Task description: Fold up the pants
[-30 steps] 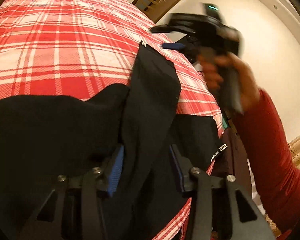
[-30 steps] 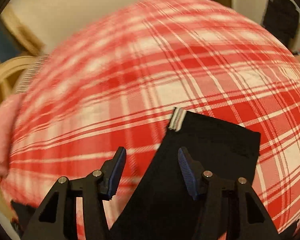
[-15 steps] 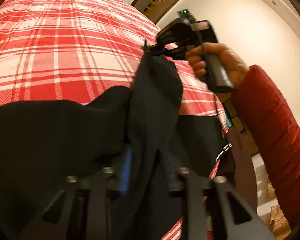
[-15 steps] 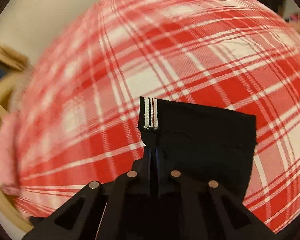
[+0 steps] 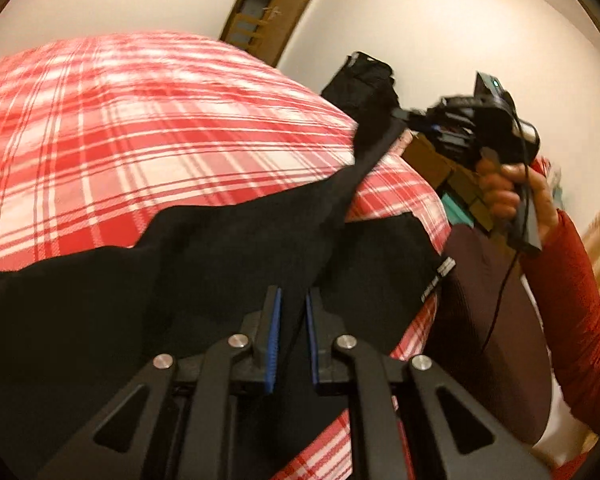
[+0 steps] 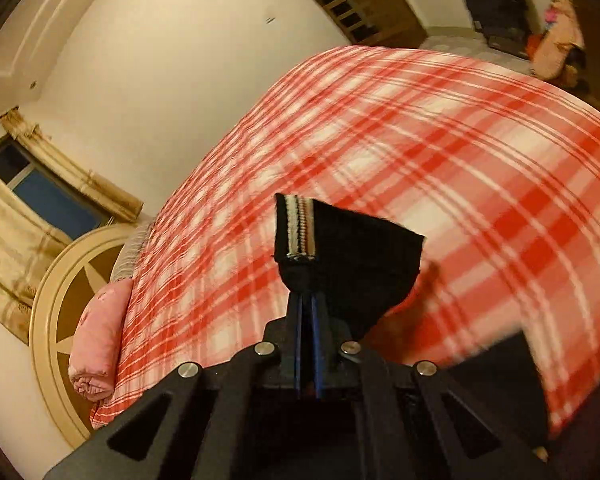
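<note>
Two grippers hold the black pants point(image 5: 188, 264) at once, and both have their jaws clenched on cloth. In the left wrist view the left gripper point(image 5: 291, 336) pinches a ridge of fabric low in the centre of the frame, blue pads pressed to either side of it. The right gripper point(image 5: 410, 120), at the upper right of that frame, is held by the right hand point(image 5: 512, 196) in a red sleeve point(image 5: 576, 300) and lifts a pant leg off the bed point(image 5: 140, 128), so the leg runs as a taut dark band between the two grips. In the right wrist view the right gripper point(image 6: 307, 320) clamps just below the hem, where a striped tab point(image 6: 296, 226) stands up in the middle of the frame. Most of the pants lie spread across the lower left of the left wrist view on the red plaid cover, with one part draped toward the bed's edge at the lower right.

This looks like the carry-over of a fold, probably early in the task. To do it well, I would keep both grips firm and the band lightly stretched, move the two grippers together so the leg does not twist, and lay the raised leg squarely onto the cloth resting on the bed, edges matched, before letting go. Slack or uneven travel would likely leave a wrinkle or a skewed fold.
</note>
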Tool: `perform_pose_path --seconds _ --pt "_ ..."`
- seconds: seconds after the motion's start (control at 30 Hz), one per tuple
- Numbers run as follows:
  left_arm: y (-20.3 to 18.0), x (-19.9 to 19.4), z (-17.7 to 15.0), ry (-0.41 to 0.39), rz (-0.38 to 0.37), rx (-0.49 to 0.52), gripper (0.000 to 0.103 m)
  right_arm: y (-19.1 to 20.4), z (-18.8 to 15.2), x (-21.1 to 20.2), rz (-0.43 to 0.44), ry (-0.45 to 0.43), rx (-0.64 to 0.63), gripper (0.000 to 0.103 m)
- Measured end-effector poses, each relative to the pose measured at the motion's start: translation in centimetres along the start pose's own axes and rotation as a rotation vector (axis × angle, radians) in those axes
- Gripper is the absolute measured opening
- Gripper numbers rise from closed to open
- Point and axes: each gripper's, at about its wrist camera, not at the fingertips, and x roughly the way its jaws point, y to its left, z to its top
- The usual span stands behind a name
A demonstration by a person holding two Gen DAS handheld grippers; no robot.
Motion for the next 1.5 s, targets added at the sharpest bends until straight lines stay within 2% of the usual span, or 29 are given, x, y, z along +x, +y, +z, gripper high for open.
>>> perform_pose_path --seconds 0.13,0.23,0.5,0.6,0.73,0.9,0.97,1.07,1.1,1.13,1.2,1.23,1.27,1.3,1.4,1.5 --pt "-2.1 0.0 -0.6 -0.003 0.032 0.110 0.012 -3.6 -3.7 -3.0 -0.012 -0.031 0.034 0.004" --pt "-3.0 0.3 -1.5 0.010 0.060 0.171 0.012 -5.5 -5.8 -3.5 -0.015 -0.037 0.048 0.004" --pt "-5.3 0.9 -3.9 0.035 0.125 0.316 0.012 -8.8 -9.3 -4.5 -0.043 -0.031 0.082 0.004" --pt "-5.8 0.9 -4.6 0.043 0.137 0.342 0.012 -9.5 -10.2 -4.7 -0.062 -0.018 0.088 0.004" --pt "-6.4 1.1 -5.4 0.051 0.145 0.377 0.012 -10.1 -11.4 -4.4 -0.126 0.017 0.064 0.004" --pt "-7.1 2.4 -6.5 0.073 0.208 0.447 0.013 -9.3 -11.5 -3.9 -0.218 0.024 -0.028 0.006" --pt "-6.9 3.1 -6.7 0.092 0.223 0.446 0.015 -9.3 -11.3 -4.0 -0.259 0.035 -0.049 0.010" --pt "-6.7 3.3 -7.0 0.095 0.229 0.439 0.025 -9.7 -10.7 -5.0 -0.286 0.018 -0.049 0.018" --pt "-6.7 3.2 -7.1 0.090 0.232 0.437 0.035 -9.8 -10.4 -5.7 -0.307 0.000 -0.045 0.019" --pt "-6.6 3.0 -7.1 0.080 0.240 0.436 0.047 -9.8 -10.0 -6.9 -0.354 -0.043 -0.044 0.019" --pt "-6.7 2.4 -7.0 0.057 0.240 0.440 0.058 -8.9 -9.5 -8.7 -0.462 -0.139 -0.083 0.019" --pt "-6.8 1.9 -7.0 0.044 0.227 0.444 0.064 -7.5 -9.5 -9.7 -0.544 -0.218 -0.150 0.019" --pt "-6.9 1.5 -7.0 0.037 0.216 0.446 0.067 -6.1 -9.7 -10.0 -0.589 -0.268 -0.215 0.019" --pt "-7.0 1.1 -7.0 0.028 0.205 0.448 0.074 -4.7 -9.7 -9.8 -0.599 -0.289 -0.268 0.019" --pt "-7.1 -0.8 -6.9 -0.008 0.178 0.456 0.076 -0.1 -10.5 -7.1 -0.510 -0.256 -0.422 0.019" --pt "-5.0 -3.7 -5.9 -0.081 0.206 0.387 0.083 4.4 -11.8 -1.8 -0.331 -0.136 -0.520 0.019"
